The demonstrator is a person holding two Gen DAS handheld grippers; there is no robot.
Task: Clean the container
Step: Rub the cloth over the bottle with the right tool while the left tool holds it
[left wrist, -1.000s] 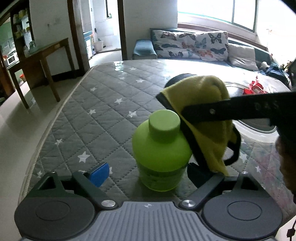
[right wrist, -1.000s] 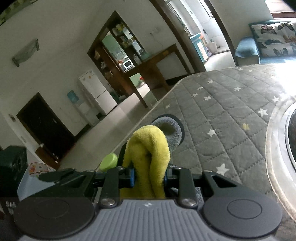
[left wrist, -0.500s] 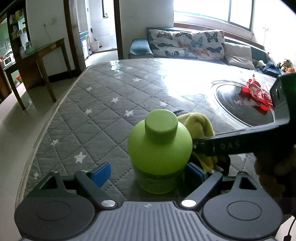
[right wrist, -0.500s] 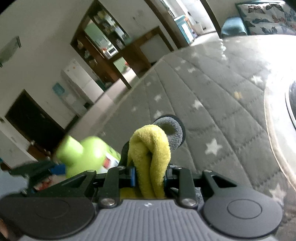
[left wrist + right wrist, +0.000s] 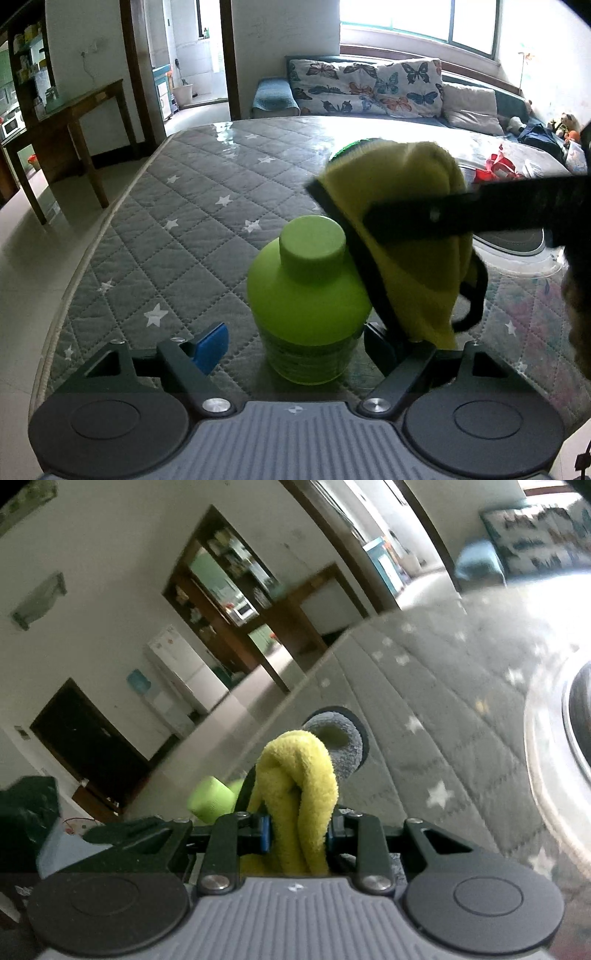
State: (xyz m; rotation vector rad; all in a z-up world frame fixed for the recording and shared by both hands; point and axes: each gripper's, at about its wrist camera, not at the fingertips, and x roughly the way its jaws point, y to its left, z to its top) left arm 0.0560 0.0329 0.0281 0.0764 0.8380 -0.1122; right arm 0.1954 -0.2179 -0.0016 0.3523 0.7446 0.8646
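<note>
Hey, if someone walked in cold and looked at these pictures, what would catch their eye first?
Probably the bright green bottle, standing upright on the grey star-patterned quilt between the fingers of the open left tool. Next, the yellow cloth pinched in the right tool, draped against the bottle's right shoulder. Behind them, butterfly cushions line the window seat.

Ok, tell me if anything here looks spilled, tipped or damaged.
Nothing stands out. The green container stands upright on the quilted star mat, cap on, with no spill visible. The yellow cloth hangs bunched from the right gripper, against the container's side.
</note>
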